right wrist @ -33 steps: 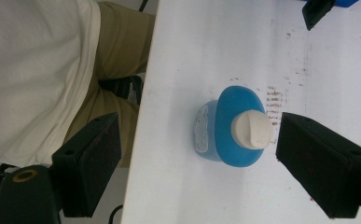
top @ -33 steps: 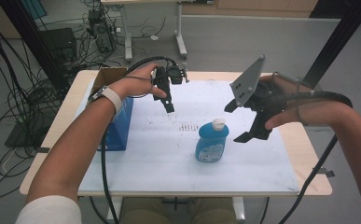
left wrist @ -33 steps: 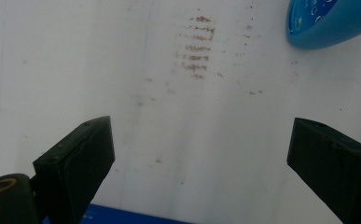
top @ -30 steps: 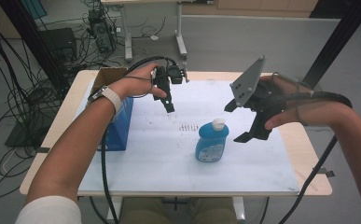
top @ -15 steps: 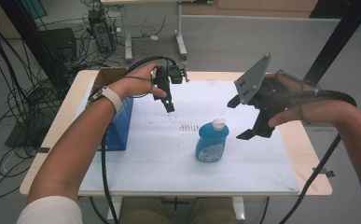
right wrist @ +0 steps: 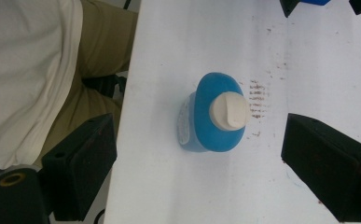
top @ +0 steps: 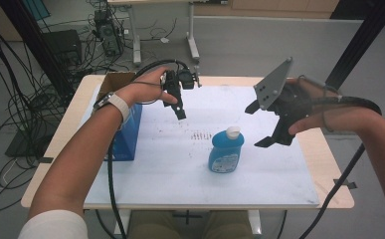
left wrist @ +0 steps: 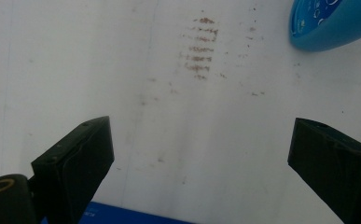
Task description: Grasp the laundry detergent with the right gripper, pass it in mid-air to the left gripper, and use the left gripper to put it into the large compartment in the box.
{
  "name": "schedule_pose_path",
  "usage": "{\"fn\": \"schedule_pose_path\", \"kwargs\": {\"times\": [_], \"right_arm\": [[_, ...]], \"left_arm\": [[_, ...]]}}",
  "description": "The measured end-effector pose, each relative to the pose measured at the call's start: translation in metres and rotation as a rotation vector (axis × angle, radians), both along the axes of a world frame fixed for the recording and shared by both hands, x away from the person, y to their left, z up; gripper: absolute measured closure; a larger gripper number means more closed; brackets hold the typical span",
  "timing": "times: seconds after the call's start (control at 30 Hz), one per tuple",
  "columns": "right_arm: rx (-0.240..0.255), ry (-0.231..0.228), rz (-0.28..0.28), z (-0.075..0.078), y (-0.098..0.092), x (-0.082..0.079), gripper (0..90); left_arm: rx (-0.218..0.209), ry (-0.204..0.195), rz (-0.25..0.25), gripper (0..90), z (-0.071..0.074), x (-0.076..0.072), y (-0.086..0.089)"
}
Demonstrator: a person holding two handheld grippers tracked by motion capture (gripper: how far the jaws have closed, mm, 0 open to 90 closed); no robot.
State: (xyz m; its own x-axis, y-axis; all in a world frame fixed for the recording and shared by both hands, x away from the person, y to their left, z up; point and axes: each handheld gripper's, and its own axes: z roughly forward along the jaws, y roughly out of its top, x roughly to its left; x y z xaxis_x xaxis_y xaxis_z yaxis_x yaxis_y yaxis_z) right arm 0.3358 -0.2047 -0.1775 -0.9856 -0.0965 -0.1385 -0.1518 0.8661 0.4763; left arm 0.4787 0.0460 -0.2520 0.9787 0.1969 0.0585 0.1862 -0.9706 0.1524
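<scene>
The blue bottle (top: 226,151) stands upright on the white mat (top: 180,169) that covers the table (top: 324,159), a little right of the mat's centre and just beside a patch of brown smudges (top: 198,135). Its body is a flattened oval of bright blue plastic with a pale printed label on the face turned toward you, and it carries a cream flip cap (right wrist: 229,110), closed. Your right gripper (top: 269,127) hangs above and to the right of the bottle, apart from it; its jaws have just been opening and now stand released, with nothing between the pads, and in the right gripper view the bottle sits below the gap, seen from above. Your left gripper (top: 179,110) is held over the mat's far left part, well apart from the bottle, jaws spread wide and empty. A blue box (top: 128,134) stands at the mat's left edge, under your left forearm.
</scene>
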Motion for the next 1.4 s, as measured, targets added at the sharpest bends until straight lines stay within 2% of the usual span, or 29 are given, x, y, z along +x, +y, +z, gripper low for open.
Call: {"fn": "schedule_pose_path", "kwargs": {"times": [0.13, 0.63, 0.93, 1.4], "right_arm": [[0.017, 0.011, -0.003, -0.005, -0.004, 0.004, 9.4], [0.030, 0.006, -0.007, -0.014, -0.009, 0.010, 7.7], [0.046, 0.018, -0.019, -0.022, -0.012, 0.014, 6.5], [0.093, 0.030, -0.031, -0.032, -0.020, 0.020, 5.0]], "left_arm": [[0.002, -0.001, 0.000, 7.3, 0.000, 0.000, 0.000], [0.000, -0.005, 0.004, 7.4, 0.000, 0.000, 0.001], [0.005, -0.005, 0.006, 7.5, -0.001, 0.001, 0.001], [0.006, -0.005, 0.009, 7.6, -0.001, 0.001, 0.003]]}}
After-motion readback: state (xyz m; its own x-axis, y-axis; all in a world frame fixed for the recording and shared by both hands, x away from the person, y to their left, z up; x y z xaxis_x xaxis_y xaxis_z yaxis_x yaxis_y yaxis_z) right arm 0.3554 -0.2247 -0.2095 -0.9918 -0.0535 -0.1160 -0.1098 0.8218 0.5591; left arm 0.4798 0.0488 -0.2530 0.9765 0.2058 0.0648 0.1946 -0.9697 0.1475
